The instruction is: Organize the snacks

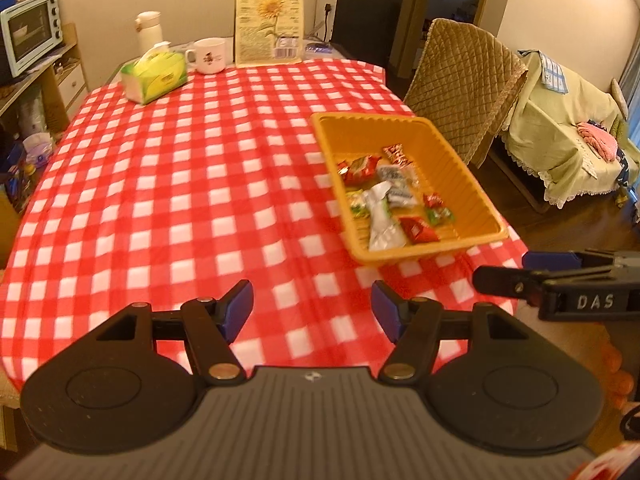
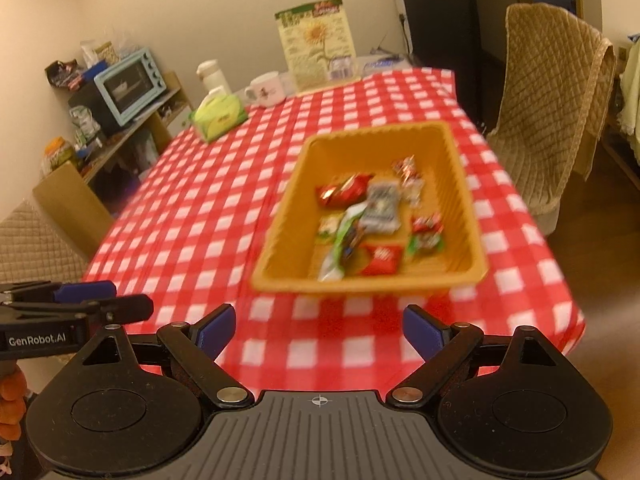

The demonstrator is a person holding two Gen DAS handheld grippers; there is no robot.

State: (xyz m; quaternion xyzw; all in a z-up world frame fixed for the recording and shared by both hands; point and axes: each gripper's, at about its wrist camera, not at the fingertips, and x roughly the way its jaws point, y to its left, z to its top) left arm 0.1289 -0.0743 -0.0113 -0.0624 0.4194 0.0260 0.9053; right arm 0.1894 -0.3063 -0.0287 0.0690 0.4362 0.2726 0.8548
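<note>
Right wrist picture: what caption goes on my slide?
Open right tool before an orange plastic basket of wrapped snacks on a red-checked tablecloth.

The tablecloth (image 1: 168,184) is soft checked cloth; the basket (image 1: 452,152) looks like ribbed matt plastic; the snacks (image 1: 384,216) wear glossy, crinkled wrappers, probably foil.

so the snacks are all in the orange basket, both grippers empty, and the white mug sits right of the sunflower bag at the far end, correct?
One thing is off: the white mug sits left of the sunflower bag, beside the tissue box, as the left wrist view shows. The rest holds: snacks lie in the orange basket, and the left gripper and right gripper are empty.
</note>
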